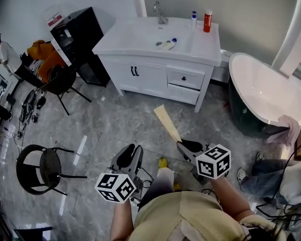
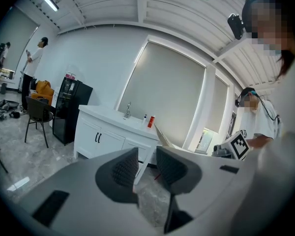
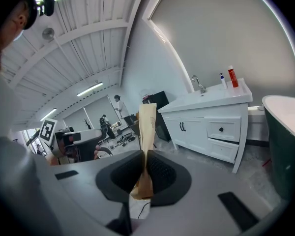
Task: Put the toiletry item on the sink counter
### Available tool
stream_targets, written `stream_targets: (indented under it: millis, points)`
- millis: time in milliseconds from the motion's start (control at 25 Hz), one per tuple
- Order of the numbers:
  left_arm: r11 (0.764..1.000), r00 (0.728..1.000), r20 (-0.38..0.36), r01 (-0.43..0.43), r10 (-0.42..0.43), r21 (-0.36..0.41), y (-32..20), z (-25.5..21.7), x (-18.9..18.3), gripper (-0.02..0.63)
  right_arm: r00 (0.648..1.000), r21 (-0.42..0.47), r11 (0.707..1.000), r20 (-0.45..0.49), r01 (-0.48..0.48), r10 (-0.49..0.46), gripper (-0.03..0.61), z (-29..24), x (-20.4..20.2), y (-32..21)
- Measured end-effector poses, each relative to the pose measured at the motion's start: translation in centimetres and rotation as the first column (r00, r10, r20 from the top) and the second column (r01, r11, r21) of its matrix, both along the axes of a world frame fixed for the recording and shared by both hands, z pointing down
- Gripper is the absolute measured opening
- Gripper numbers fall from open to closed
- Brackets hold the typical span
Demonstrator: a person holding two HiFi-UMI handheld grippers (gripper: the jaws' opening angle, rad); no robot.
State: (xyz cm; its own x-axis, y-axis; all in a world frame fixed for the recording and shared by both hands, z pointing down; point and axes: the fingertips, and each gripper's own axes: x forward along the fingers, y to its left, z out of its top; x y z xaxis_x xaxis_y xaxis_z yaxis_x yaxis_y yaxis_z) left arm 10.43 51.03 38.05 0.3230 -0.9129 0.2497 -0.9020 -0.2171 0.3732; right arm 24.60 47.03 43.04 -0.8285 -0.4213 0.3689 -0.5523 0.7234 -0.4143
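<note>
Right tool (image 3: pixel 145 167) around half-hidden tan packet (image 3: pixel 147 127)

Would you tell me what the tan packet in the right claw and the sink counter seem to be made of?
The tan packet in the right claw looks like matte kraft paper: flat, creased. The sink counter looks like smooth white ceramic or stone.
</note>
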Motion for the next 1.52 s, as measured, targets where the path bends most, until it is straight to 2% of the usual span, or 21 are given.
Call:
stream_targets:
  millis: [280, 520, 1080, 1520]
  points:
    - [1.0, 1.0, -0.006, 0.017, -0.017, 0.003, -1.7, 0.5, -1.3, 0.146, 1.0, -0.001, 1.0, -0.015, 0.017, -0.017, 0.051, 0.3, -1.3, -1.0]
    - [1.0, 1.0, -0.009, -0.01, 0.01, 0.002, -4.5, 1.0, -2.3, 0.146, 1.0, 0.008, 1.0, -0.026, -0.003, 0.003, 0.051, 0.4, -2.3, -3.7]
    - [0.999, 0.999, -0.029, -0.034, 0.034, -0.023, -13.7, 1.5, -9.5, 0.146, 0.998, -0.004, 0.999, -0.053, -0.044, 0.044, 0.051, 0.1, -8.9, -12.3]
    - [0.994, 0.995, -0.026, -0.095, 0.094, -0.056, -19.3, 2.0, -13.7, 0.146, 0.993, -0.019, 0.996, -0.074, -0.093, 0.091, 0.051, 0.2, -13.5, -17.2]
